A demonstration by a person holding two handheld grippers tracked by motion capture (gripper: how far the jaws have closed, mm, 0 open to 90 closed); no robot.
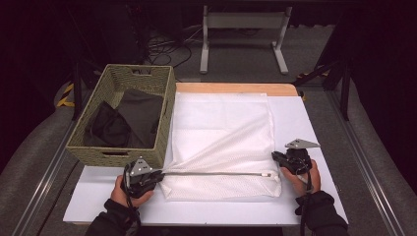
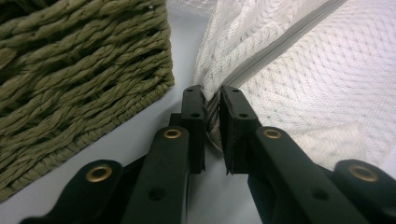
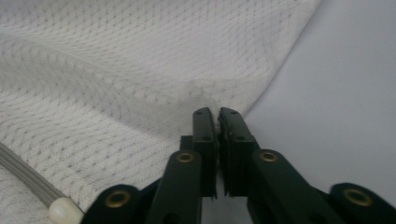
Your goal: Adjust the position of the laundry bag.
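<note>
Mesh bag point(image 1: 221, 142) flat on white table point(image 1: 305, 118), beside wicker basket point(image 1: 123, 118) holding dark clothes point(image 1: 128, 120). I see left gripper point(image 1: 158, 175) at zipper point(image 1: 211, 173) end, right gripper point(image 1: 275, 156) at bag's right edge.
Left gripper view: jaws narrow, pinching zipper end.
Right gripper view: jaws nearly together, clamping bag's mesh edge.

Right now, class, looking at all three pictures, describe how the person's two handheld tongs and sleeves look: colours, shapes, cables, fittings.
Both tongs, left and right, are black, each topped with a grey three-cornered plate. Up close, the jaws are flat black bars with small screw holes and brass-coloured rivets. A black cable trails back from each. The person wears dark sleeves with snug cuffs.
</note>
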